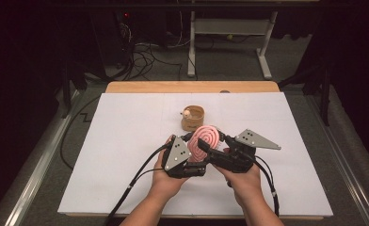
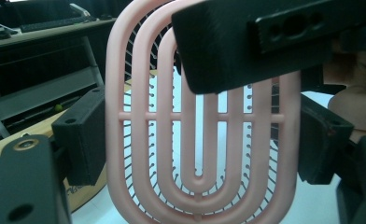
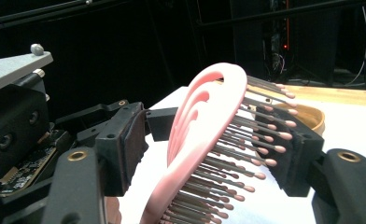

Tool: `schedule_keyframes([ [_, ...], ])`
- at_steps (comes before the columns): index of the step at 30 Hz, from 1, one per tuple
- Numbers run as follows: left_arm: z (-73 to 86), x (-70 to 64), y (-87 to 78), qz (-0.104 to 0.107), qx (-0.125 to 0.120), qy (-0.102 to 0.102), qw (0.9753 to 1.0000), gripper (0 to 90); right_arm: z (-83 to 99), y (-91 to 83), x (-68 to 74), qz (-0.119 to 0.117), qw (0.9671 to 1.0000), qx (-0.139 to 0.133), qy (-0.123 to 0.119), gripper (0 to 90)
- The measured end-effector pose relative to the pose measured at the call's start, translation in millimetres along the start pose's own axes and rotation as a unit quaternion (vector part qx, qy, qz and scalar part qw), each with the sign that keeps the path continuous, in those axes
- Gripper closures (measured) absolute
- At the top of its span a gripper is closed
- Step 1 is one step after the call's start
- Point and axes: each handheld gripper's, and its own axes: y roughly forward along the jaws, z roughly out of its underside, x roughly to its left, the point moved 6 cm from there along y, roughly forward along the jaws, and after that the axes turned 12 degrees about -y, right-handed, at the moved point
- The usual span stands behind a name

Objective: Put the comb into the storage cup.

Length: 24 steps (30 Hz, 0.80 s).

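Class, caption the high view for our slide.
Two hand-held tools grip a pink hairbrush above the white table, wooden bowl behind.

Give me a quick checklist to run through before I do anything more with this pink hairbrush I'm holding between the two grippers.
1. Left gripper grip on the pink hairbrush: ok. Its pads sit against both long edges of the head.
2. Right gripper grip: cannot tell. The bristles reach one pad, but the other pad looks apart from the brush's back.
3. Brush lifted off the white table: ok.
4. Wooden bowl out of the way: ok. It stands behind the brush, apart from it.
5. Cables free of the brush: ok. They trail back toward the person.
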Motion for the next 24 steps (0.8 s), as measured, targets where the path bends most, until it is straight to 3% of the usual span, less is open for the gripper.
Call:
schedule_keyframes([
  [24, -0.8, -0.7, -0.3, -0.016, -0.002, 0.012, 0.9998, 20.2, 2.6, 0.8, -3.0, -0.004, 0.9992, 0.008, 0.039, 53.9],
])
